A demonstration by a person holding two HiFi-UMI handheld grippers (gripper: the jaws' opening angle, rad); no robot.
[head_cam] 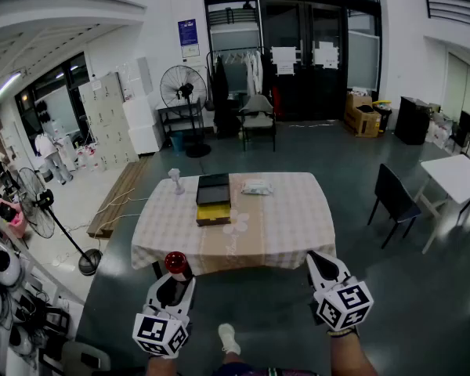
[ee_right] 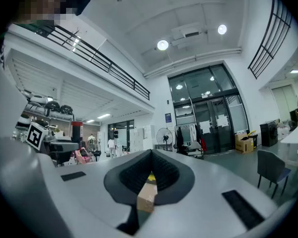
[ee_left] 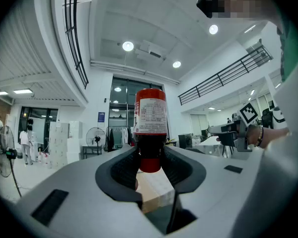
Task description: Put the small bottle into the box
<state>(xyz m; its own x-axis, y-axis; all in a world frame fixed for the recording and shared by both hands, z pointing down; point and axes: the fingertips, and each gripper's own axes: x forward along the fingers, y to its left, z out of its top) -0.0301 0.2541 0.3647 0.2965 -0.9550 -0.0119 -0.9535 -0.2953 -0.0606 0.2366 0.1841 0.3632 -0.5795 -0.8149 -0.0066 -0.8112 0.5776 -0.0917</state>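
The small bottle [ee_left: 150,125] has a red cap, a white label and dark contents. It stands upright between the pads of my left gripper [ee_left: 150,158], which is shut on its lower part. In the head view the bottle [head_cam: 175,264] sticks up from my left gripper [head_cam: 173,283] at the lower left, well short of the table. The box [head_cam: 213,197] is black with a yellow-edged base and lies open on the checked tablecloth [head_cam: 290,222]. My right gripper [head_cam: 319,263] is at the lower right; its jaws [ee_right: 150,163] meet with nothing between them.
On the table near the box lie a white packet [head_cam: 256,186] and a small pale object [head_cam: 175,180]. A black chair [head_cam: 392,197] and a white table [head_cam: 458,175] stand to the right, and a floor fan [head_cam: 43,210] to the left. My shoe [head_cam: 229,338] shows below.
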